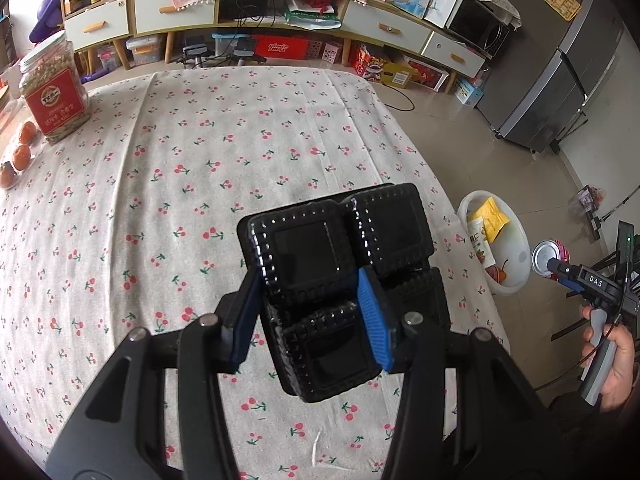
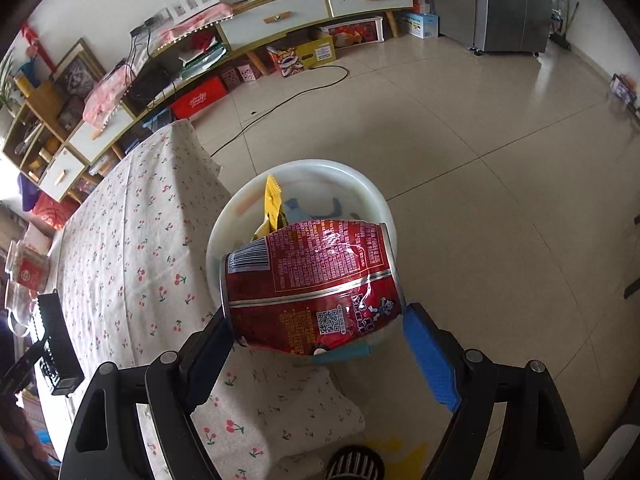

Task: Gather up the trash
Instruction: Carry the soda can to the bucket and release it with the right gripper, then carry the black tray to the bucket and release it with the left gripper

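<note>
My left gripper (image 1: 310, 284) is shut on a black plastic snack tray (image 1: 316, 248) with several square wells, held just above the cherry-print tablecloth (image 1: 224, 128). To its right, a hand holds my right gripper (image 1: 560, 268), which carries a red drink can (image 1: 550, 258) beside the white bin (image 1: 516, 280) on the floor. In the right wrist view my right gripper (image 2: 316, 320) is shut end to end on the dented red can (image 2: 312, 280), directly over the white bin (image 2: 320, 168). Yellow wrappers (image 2: 272, 200) lie inside. The black tray (image 2: 52, 344) shows at far left.
A jar with a red label (image 1: 54, 88) and oranges (image 1: 22, 156) stand at the table's left edge. A low cabinet (image 1: 360, 20) lines the far wall, with a grey fridge (image 1: 560, 60) to its right. A black cable (image 2: 280, 104) runs across the tiled floor. A cushioned seat (image 2: 272, 408) is below the bin.
</note>
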